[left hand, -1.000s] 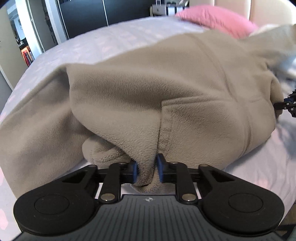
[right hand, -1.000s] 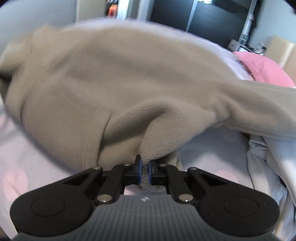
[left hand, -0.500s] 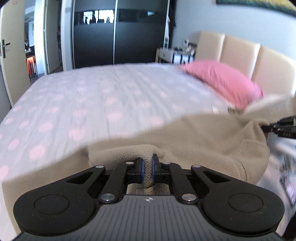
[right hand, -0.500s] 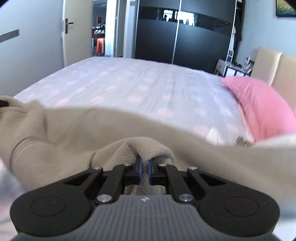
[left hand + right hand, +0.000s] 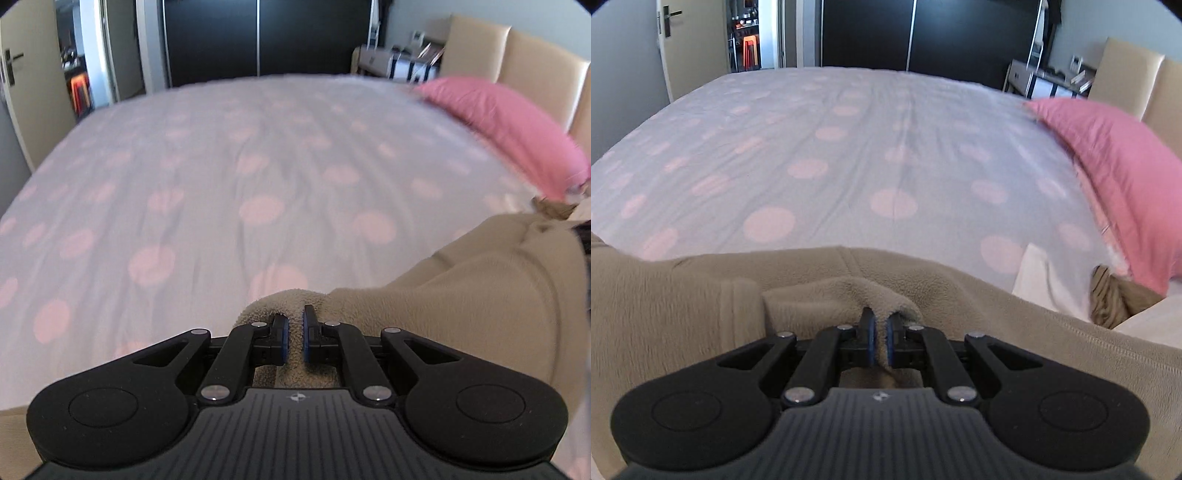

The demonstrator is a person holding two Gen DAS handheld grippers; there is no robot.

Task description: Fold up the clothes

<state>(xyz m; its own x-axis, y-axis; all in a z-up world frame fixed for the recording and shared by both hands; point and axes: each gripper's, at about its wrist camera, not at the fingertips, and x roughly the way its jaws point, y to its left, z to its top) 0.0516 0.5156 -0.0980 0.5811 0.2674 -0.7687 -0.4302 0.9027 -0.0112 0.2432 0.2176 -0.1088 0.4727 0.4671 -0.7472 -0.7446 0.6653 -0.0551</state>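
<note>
A beige fleece garment hangs from both grippers above the bed. My left gripper is shut on a bunched fold of its edge; the fleece stretches away to the right. My right gripper is shut on another fold of the same fleece, which spans the lower part of the right wrist view from left to right. The rest of the garment hangs below the cameras, out of sight.
The bed has a white cover with pink dots. A pink pillow lies at the right by the cream headboard. White cloth and a brown cloth lie below the pillow. Dark wardrobe doors stand beyond the bed.
Both grippers have lifted the fleece off the bed and tilted up. The fleece, which filled both views, now sits low in them, and the bed shows beyond it.
</note>
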